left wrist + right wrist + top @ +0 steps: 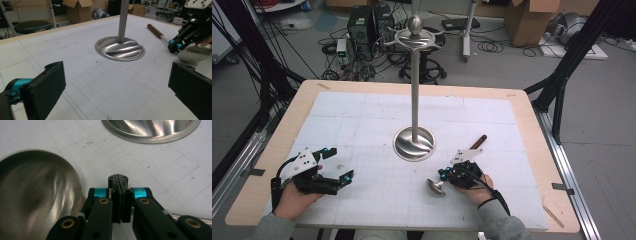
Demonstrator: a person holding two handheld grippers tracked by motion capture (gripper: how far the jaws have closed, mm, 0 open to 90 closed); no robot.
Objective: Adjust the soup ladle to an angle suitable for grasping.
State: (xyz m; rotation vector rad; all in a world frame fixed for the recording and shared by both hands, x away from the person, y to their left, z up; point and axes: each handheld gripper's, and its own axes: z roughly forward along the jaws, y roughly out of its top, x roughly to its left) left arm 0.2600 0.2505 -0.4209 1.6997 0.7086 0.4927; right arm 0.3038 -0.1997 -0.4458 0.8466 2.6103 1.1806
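The right hand-held gripper [445, 175] is resting low on the white gridded surface [362, 125] with its jaws pressed fully together. They appear to be clamping the thin metal shaft of a polished steel ladle with a brown wooden handle [435, 186]. The ladle bowl is lying just beside the jaws, toward the person, and the handle end is trailing away toward the far right. The left hand-held gripper [339, 167] is hovering near the surface at the left, well apart from the ladle, with its jaws standing wide and nothing between them.

Judged step: the ladle is being gripped for lifting. The tall brushed-steel utensil stand with a round dished base [414, 143] is standing between and beyond both grippers. The next move probably calls for raising the ladle toward the hooked top ring without tipping the stand.

No brand, label or legible writing is showing.
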